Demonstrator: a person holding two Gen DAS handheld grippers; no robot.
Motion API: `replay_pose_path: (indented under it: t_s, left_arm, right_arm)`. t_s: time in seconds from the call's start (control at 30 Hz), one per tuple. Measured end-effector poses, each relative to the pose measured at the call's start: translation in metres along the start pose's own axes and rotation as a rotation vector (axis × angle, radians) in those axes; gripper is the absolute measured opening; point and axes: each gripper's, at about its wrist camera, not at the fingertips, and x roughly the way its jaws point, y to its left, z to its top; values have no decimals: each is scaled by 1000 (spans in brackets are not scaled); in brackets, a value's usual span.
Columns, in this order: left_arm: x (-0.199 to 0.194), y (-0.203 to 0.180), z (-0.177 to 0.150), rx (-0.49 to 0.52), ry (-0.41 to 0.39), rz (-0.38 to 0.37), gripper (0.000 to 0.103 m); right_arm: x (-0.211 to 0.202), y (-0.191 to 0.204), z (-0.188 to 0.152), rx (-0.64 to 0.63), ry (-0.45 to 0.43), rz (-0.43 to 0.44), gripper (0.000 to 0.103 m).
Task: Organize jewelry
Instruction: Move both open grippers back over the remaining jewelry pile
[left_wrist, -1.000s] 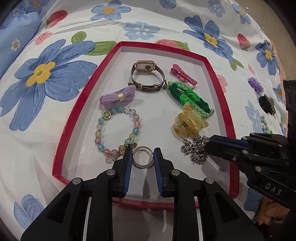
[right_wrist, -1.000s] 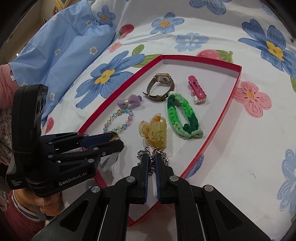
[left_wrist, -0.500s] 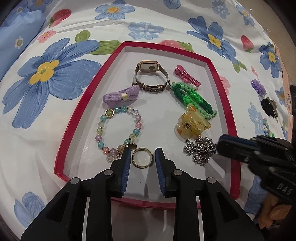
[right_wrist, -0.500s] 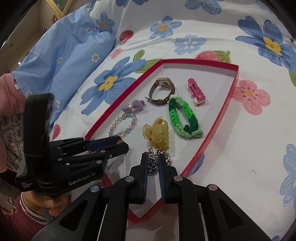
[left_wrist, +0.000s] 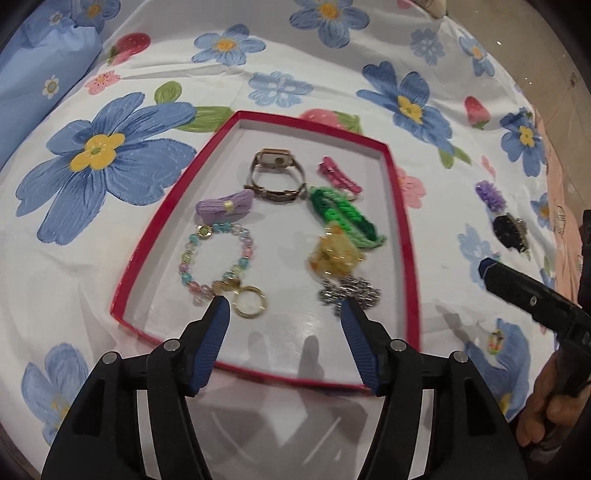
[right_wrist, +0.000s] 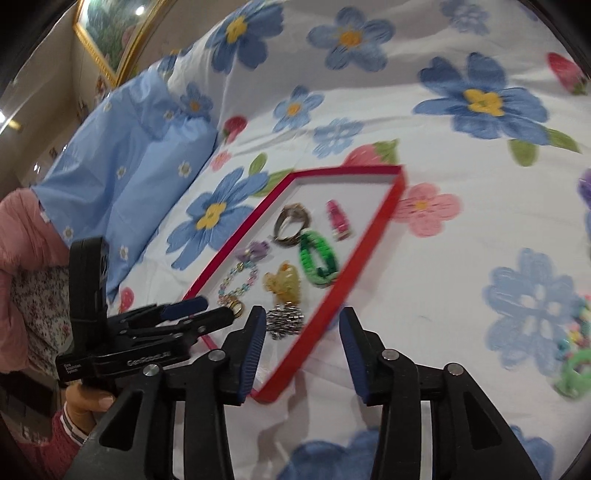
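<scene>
Inspecting both views. Left gripper (left_wrist: 282, 308) – jaws opening, standing apart, nothing between pads; gold ring (left_wrist: 251, 302) lying in red tray (left_wrist: 412, 258), lower centre of frame, just beside left pad. Right gripper (right_wrist: 302, 320) – jaws opening, gripping nothing; silver chain (right_wrist: 284, 321) resting in tray near its left pad.

Motion blur smeared the yellow hair claw (left_wrist: 334, 253) and the silver chain (left_wrist: 349, 291) in both views. The picture frame (right_wrist: 110, 40) and the bead bracelet (right_wrist: 576, 343) were cut by the right wrist view's edges.
</scene>
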Motion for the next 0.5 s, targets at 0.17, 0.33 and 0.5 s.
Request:
replay_pose_path:
  t_s: [0.17,0.33,0.5]
  left_arm:
    - [-14,-18,-3,8,-21,-27,65]
    - [-26,-40,-3,31,-39,-72,69]
    - [-30,-65,-4,71,-40,-108,71]
  right_arm:
    - [-37,-22,-5,49,-63,-43,50]
    - [-73,-50,-13,103,-119,-103,51]
    - [-105,-80,-26,165,-160,-164,52]
